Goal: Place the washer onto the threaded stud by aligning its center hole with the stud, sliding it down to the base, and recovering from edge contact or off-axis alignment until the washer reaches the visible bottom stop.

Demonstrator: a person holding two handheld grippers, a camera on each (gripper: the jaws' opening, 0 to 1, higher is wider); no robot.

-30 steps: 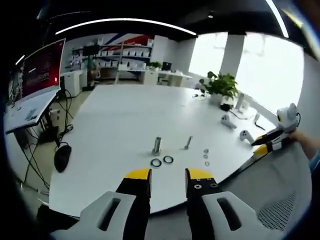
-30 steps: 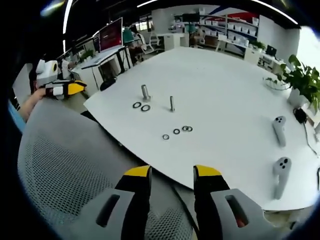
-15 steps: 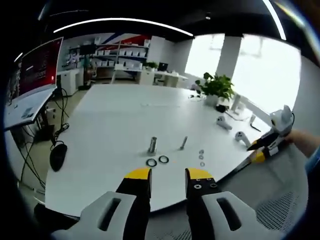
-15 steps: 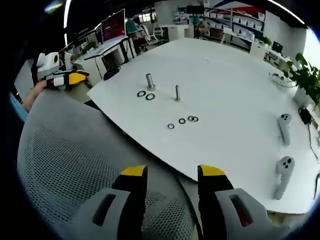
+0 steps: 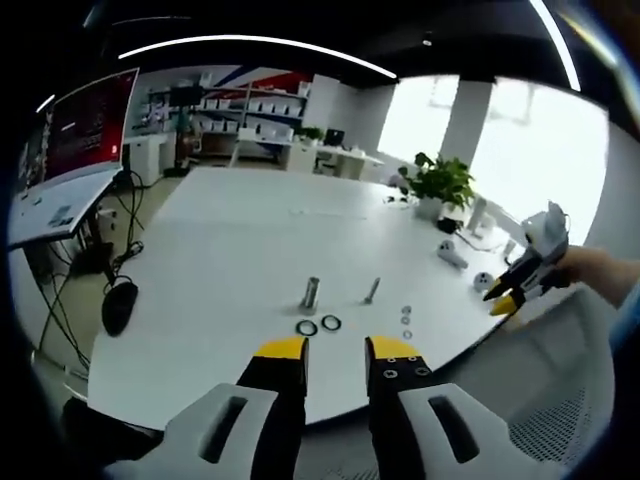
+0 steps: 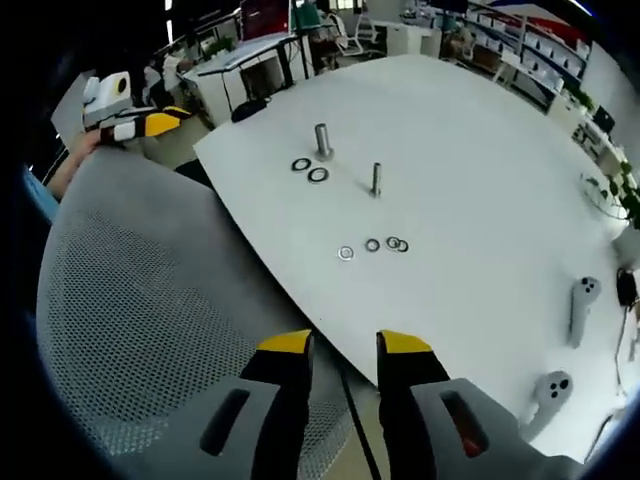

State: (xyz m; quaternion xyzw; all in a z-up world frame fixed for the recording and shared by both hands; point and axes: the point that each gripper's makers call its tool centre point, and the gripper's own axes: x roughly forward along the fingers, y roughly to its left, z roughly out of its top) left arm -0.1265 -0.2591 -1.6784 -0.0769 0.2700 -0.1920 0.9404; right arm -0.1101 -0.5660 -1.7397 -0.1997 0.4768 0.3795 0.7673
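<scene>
Right gripper view is showing me the small silver metal washers [image 6: 372,245] lying flat in a short row on the white round counter [image 6: 480,150], just beside the thin threaded steel stud [image 6: 376,179] that is standing upright. Two dark rings [image 6: 310,169] are lying near a thicker grey cylinder [image 6: 323,139]. I am reading no legible writing anywhere. My right gripper [image 6: 343,345] and left gripper [image 5: 335,350] are both hanging released, jaws parted and holding nothing.
</scene>
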